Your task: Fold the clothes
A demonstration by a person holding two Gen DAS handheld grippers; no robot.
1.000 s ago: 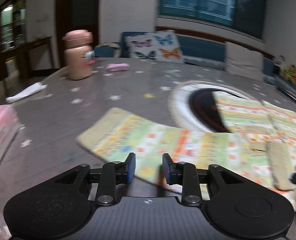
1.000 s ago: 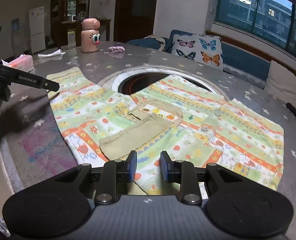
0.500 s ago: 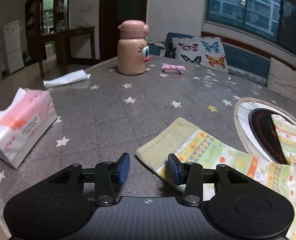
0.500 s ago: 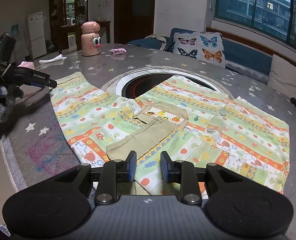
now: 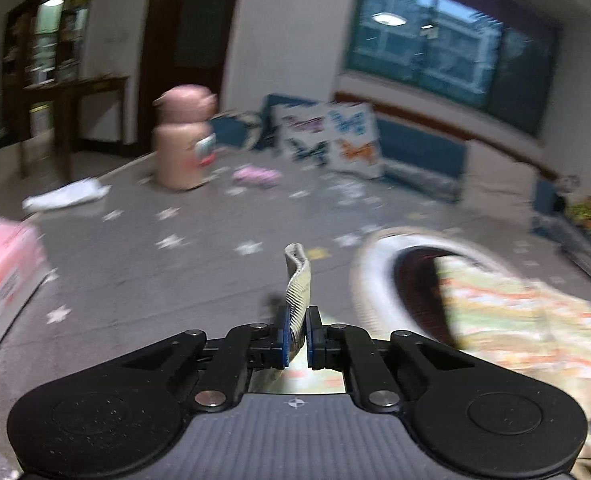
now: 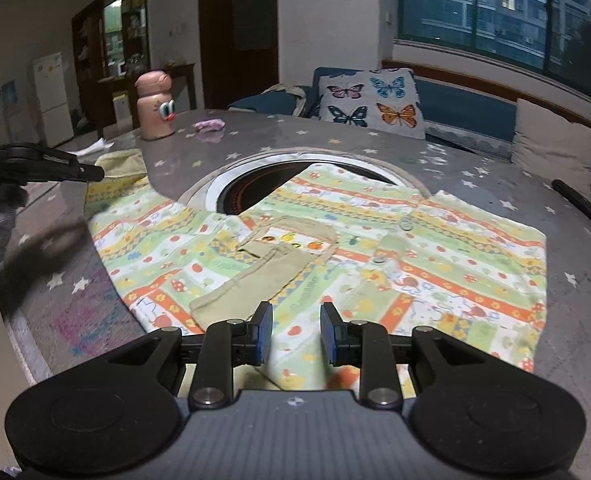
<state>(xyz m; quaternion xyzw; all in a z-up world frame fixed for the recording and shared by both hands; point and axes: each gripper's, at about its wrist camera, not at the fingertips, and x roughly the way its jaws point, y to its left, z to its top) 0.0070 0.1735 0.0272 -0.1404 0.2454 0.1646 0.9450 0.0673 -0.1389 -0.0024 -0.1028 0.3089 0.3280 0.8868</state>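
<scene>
At the far left of the table (image 6: 255,136) a pink tissue pack (image 5: 3,280) lies flat, and a crumpled white tissue (image 5: 67,196) is behind it. A pink bottle (image 6: 155,110) with cartoon eyes stands upright further back, with a small pink thing (image 6: 210,125) beside it.

Your left gripper (image 5: 296,336) is clenched on the ribbed beige cuff (image 5: 297,280) of the shirt (image 6: 335,248). The cuff stands up on its edge between the blue pads (image 5: 282,336) and bends a little at the top. In the right wrist view this gripper (image 6: 95,172) holds the cuff (image 6: 121,162) just above the table edge, so the sleeve rises from the body of the shirt toward the left.

The shirt is soft printed cotton with green, yellow and orange bands. It lies flat with its long axis going left to right across the table, and its far edge covers part of the round black insert (image 6: 263,188) with a white ring. A plain beige collar (image 6: 263,272) lies on the middle of it and points toward you.

Your right gripper (image 6: 296,334) is released, the pads (image 6: 264,334) well apart. It is over the near hem of the shirt; I cannot tell if it touches the cloth.

At the right a dark stick (image 6: 581,204) lies on the table. Behind are a butterfly cushion (image 6: 371,100) and a beige cushion (image 6: 551,140).
</scene>
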